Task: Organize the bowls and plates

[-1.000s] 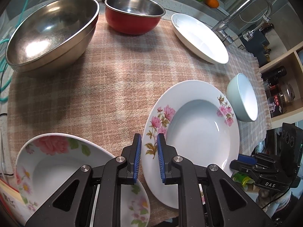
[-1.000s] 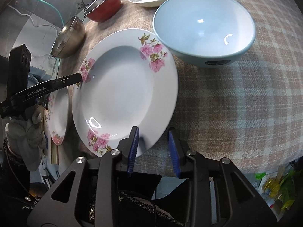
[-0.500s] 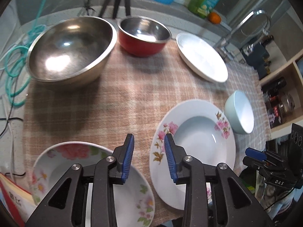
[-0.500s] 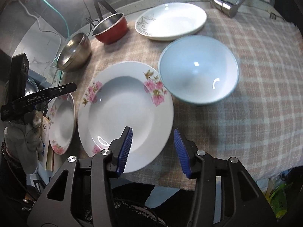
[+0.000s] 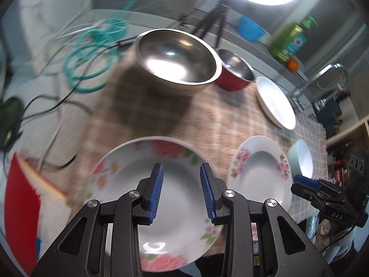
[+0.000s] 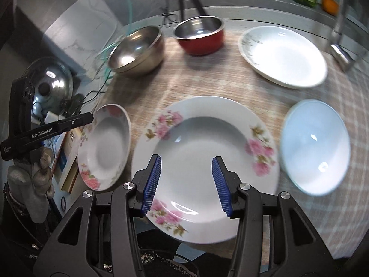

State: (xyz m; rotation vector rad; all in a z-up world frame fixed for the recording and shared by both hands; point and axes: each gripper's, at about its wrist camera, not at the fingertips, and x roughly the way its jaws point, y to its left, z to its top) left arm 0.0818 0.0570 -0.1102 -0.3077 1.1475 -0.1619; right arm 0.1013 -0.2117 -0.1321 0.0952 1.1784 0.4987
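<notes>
**Both hand-held grippers hang open over flowered plates**

The left hand-held gripper (image 5: 181, 190) hovers with its blue pads parted and nothing between them, directly above a small plate (image 5: 129, 180) rimmed with red and pink blooms. Just to its right lies a larger pink-flowered plate (image 6: 184, 152), over which the right hand-held gripper (image 6: 186, 183) is poised, its jaws likewise apart and empty. Right of that gripper, just beside the larger plate, sits a pale blue bowl (image 6: 314, 147). Farther ahead of both tools, a big steel bowl (image 5: 177, 57) stands close beside a red bowl with a steel inside (image 6: 199, 34), with a plain white plate (image 6: 283, 55) off to the right. All rest on a checked cloth (image 6: 207, 85) covering the desk (image 5: 69, 87). A gloved hand (image 6: 32, 177) holds the left tool, seen at the left edge of the right wrist view. Teal cable (image 5: 92, 53) coils to the left beyond the cloth.
</notes>
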